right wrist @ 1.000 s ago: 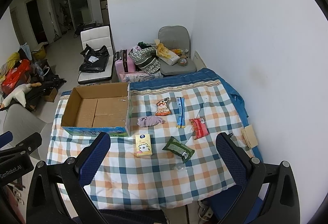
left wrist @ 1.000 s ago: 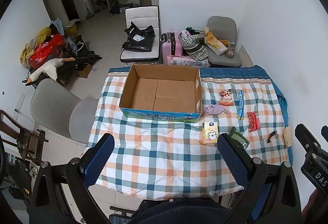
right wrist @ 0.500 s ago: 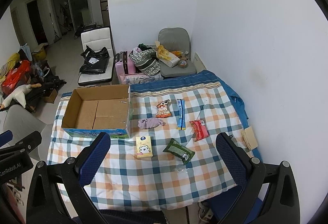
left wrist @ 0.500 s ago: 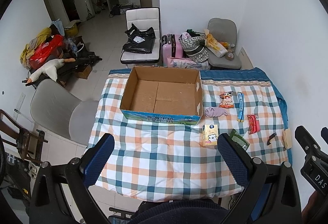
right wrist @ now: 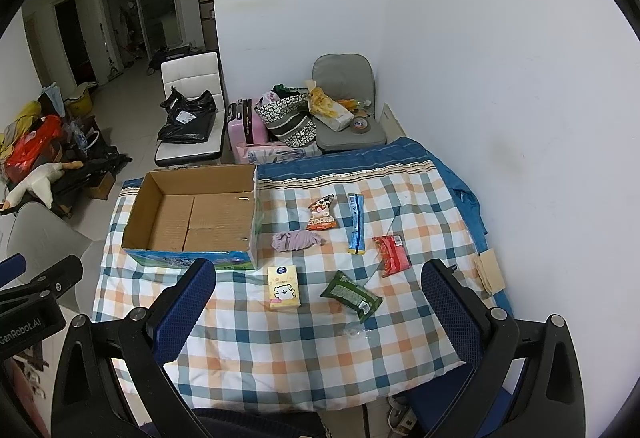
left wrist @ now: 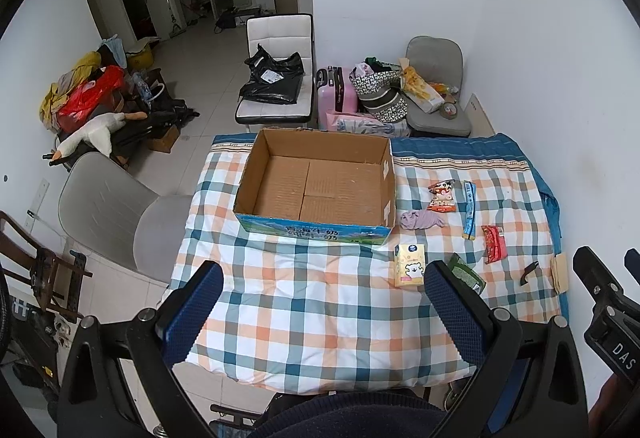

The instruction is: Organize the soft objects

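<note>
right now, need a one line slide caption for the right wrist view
Open right gripper above a checked table with an empty box, a purple cloth and snack packets.

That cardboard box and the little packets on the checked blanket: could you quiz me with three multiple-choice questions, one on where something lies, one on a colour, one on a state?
1. Where does the purple cloth lie?
A. inside the cardboard box
B. on the blanket, just right of the box
C. on the grey chair

2. What colour is the packet nearest the right gripper?
A. green
B. white
C. pink

3. What is inside the cardboard box?
A. snack packets
B. a folded towel
C. nothing, only its bare floor shows

Answers:
1. B: the cloth sits on the blanket beside the box's right wall.
2. A: the green packet lies just ahead of the open fingers.
3. C: both views show only brown cardboard flaps inside.
</note>
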Available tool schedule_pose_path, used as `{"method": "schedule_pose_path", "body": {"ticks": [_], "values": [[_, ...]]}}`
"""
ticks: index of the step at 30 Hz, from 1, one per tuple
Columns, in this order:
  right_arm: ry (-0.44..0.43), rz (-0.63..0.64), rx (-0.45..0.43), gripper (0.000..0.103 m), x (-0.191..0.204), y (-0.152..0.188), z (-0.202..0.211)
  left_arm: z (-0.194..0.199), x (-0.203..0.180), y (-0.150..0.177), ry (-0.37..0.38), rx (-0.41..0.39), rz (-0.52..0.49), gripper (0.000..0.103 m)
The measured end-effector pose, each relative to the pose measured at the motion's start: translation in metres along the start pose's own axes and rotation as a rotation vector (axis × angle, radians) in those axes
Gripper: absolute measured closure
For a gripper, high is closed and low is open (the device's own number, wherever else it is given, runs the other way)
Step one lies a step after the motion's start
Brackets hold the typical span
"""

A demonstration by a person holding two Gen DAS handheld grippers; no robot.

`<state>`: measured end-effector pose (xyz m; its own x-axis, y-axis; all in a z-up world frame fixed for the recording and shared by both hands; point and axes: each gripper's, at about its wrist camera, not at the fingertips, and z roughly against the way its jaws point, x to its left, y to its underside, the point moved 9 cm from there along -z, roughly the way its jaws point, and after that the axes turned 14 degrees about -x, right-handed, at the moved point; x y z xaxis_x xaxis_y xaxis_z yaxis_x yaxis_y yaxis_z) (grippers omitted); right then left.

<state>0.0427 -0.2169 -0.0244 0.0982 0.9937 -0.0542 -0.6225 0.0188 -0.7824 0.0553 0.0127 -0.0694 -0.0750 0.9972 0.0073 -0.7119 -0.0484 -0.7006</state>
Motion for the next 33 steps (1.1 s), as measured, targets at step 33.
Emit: {"method": "schedule_pose_path", "body": {"ticks": [33], "values": [[-0.156, 0.127, 0.661, 0.001, -0.094, 0.254, -0.349, -0.337, -0.189, 0.191, 0.192, 0.688, -0.078, 0.0]]}}
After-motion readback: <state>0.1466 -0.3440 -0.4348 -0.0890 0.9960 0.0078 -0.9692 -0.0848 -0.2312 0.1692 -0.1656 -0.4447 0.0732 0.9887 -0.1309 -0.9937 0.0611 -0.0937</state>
